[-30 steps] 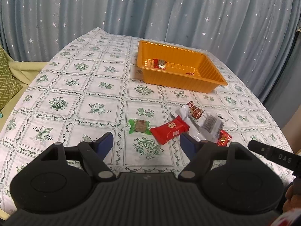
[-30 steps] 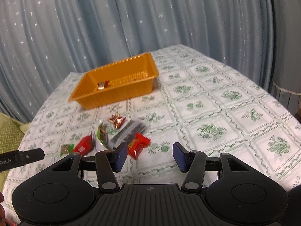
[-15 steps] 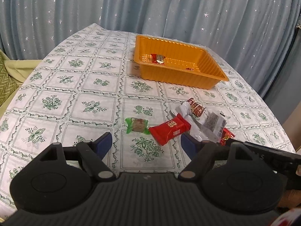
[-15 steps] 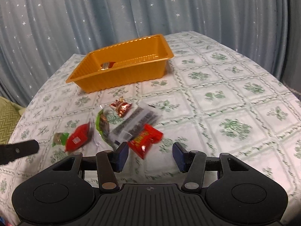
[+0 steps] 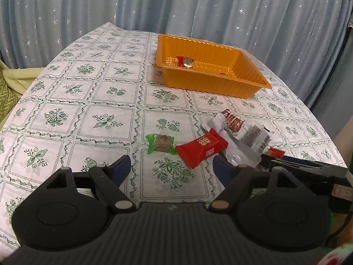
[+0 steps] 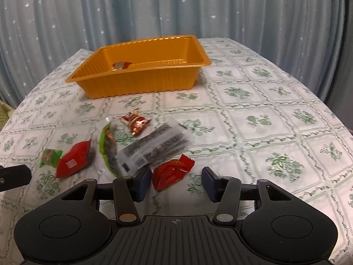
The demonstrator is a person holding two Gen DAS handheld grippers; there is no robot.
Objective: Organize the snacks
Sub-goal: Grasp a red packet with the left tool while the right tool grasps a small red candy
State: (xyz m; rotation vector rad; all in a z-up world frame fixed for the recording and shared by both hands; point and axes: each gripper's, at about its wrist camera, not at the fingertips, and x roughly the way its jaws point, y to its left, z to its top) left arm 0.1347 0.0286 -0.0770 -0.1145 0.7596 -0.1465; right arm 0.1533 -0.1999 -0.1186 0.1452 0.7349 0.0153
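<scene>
An orange tray (image 5: 242, 86) (image 6: 141, 84) stands at the far side of the table with a couple of wrapped snacks inside. Several loose snacks lie in front of it: a green candy (image 5: 161, 143) (image 6: 49, 156), a red packet (image 5: 201, 146) (image 6: 74, 161), a clear packet of dark sticks (image 5: 256, 137) (image 6: 154, 148), a small red-brown candy (image 5: 232, 119) (image 6: 134, 121) and a crumpled red wrapper (image 6: 172, 172). My left gripper (image 5: 172, 167) is open and empty, just short of the red packet. My right gripper (image 6: 174, 183) is open, its jaws either side of the crumpled red wrapper.
A round table with a white and green floral cloth (image 5: 106, 119) (image 6: 264, 119) holds everything. Blue star-print curtains (image 5: 176, 4) hang behind. A green cushion (image 5: 4, 101) sits off the left edge. The right gripper body (image 5: 308, 172) shows at the left view's lower right.
My right gripper has moved forward and down toward the snack pile; the crumpled red wrapper now lies between its jaws. My left gripper has edged a little closer to the snacks.
</scene>
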